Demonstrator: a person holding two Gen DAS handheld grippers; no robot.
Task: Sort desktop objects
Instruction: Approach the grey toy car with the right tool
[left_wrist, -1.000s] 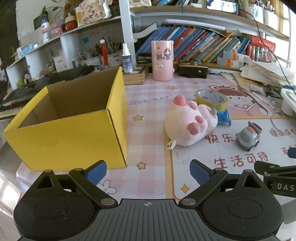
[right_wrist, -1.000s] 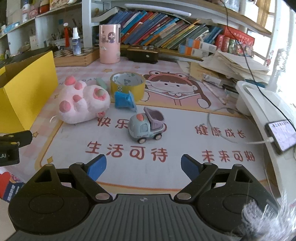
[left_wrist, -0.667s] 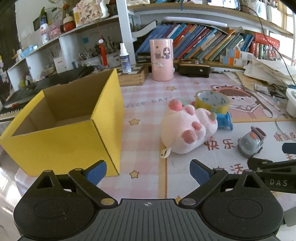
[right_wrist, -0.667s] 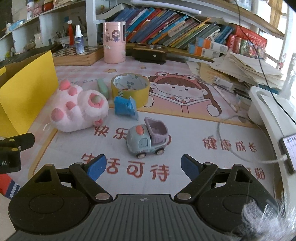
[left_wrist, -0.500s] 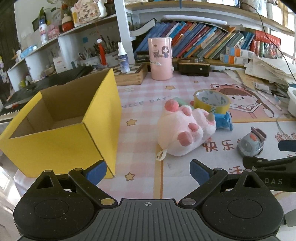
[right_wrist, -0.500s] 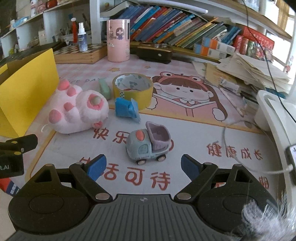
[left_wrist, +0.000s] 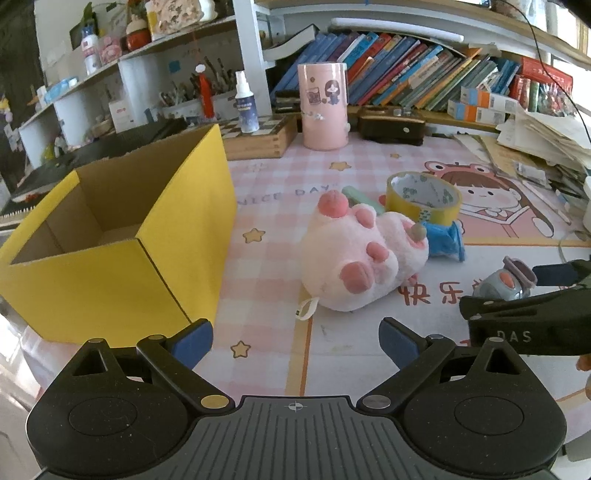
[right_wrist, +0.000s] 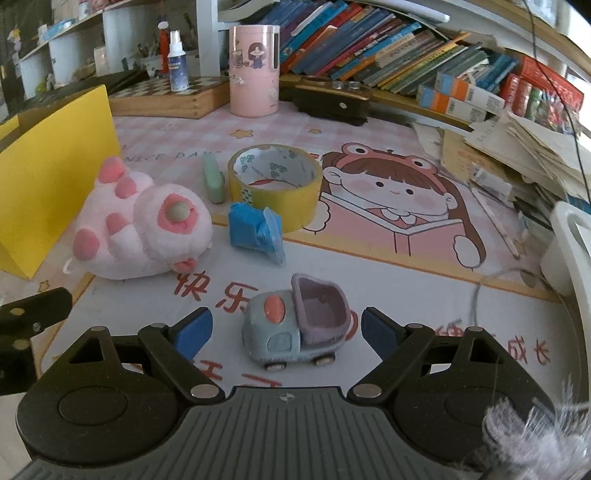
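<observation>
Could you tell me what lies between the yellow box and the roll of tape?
The pink plush paw lies between the yellow box and the tape roll, clearest in the left wrist view.

Yellow box (left_wrist: 110, 284), pink plush paw (left_wrist: 364, 254) (darker pads), grey-blue toy truck (right_wrist: 295, 325)

box (left_wrist: 122, 236) at desk mat's (right_wrist: 388, 284) left edge, plush paw (right_wrist: 140, 229) right of it, tape roll (right_wrist: 275, 184) behind packet (right_wrist: 255, 230), toy truck (right_wrist: 295, 332) nearest front edge

White shelves (left_wrist: 255, 55) crowded with leaning books (right_wrist: 369, 48) line the back of a daylit, pink-checked desk mat (left_wrist: 266, 266).
</observation>
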